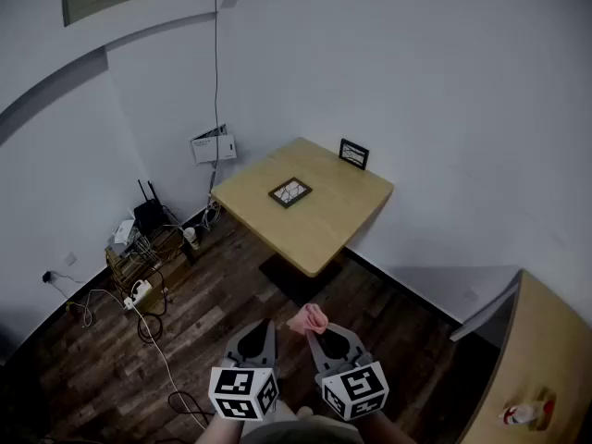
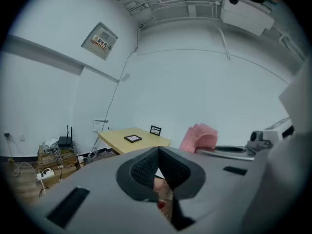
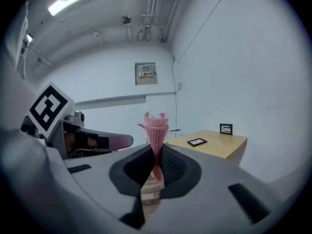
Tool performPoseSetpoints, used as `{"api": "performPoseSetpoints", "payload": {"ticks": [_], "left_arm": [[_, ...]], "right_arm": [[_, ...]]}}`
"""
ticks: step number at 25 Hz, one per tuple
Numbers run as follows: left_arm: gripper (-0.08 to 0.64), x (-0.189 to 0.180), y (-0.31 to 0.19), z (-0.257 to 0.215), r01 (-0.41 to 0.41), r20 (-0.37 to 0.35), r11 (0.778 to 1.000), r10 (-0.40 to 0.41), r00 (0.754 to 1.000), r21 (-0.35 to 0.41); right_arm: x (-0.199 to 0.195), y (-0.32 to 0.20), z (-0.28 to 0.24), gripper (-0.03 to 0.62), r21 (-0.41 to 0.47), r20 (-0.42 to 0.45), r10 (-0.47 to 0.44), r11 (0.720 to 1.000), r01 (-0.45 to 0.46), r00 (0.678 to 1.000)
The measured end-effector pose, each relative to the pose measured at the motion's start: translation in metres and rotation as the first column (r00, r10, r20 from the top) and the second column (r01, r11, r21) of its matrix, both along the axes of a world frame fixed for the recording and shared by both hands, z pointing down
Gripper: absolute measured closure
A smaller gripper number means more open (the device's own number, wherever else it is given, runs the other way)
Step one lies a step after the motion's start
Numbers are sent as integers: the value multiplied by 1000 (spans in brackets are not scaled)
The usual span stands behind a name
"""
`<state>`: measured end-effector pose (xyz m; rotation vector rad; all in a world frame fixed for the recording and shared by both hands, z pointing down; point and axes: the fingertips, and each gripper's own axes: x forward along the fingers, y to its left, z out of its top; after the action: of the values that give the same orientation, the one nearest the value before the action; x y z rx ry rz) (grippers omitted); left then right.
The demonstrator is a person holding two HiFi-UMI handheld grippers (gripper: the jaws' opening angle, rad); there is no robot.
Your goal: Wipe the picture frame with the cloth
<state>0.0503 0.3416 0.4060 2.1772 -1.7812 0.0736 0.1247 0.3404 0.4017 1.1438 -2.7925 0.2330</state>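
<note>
A pink cloth [image 1: 309, 318] sticks up from my right gripper [image 1: 312, 333], which is shut on it; in the right gripper view the cloth [image 3: 156, 128] stands bunched between the jaws. My left gripper [image 1: 268, 324] is beside it, shut and holding nothing. Both hang over the floor, well short of the wooden table [image 1: 342, 213]. On that table a dark picture frame [image 1: 290, 192] lies flat, and a second frame [image 1: 353, 154] stands upright near the far corner. The left gripper view shows the flat frame [image 2: 132, 138] and the standing frame [image 2: 155, 130] far ahead.
A low shelf with a router and tangled cables [image 1: 148, 243] stands by the left wall, with a power strip [image 1: 141, 292] on the dark wood floor. Another wooden table [image 1: 546, 359] with a small bottle [image 1: 523, 414] is at the lower right. A white box [image 1: 214, 146] hangs on the wall.
</note>
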Motion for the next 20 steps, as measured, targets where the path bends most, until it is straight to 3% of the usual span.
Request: {"api": "performPoseSetpoints", "payload": {"ticks": [20], "left_arm": [[557,11,-19,2,0,7,1000,0,1000,19]], "right_arm": [[2,-15,4,575,4,17,-40,999,39,999]]}}
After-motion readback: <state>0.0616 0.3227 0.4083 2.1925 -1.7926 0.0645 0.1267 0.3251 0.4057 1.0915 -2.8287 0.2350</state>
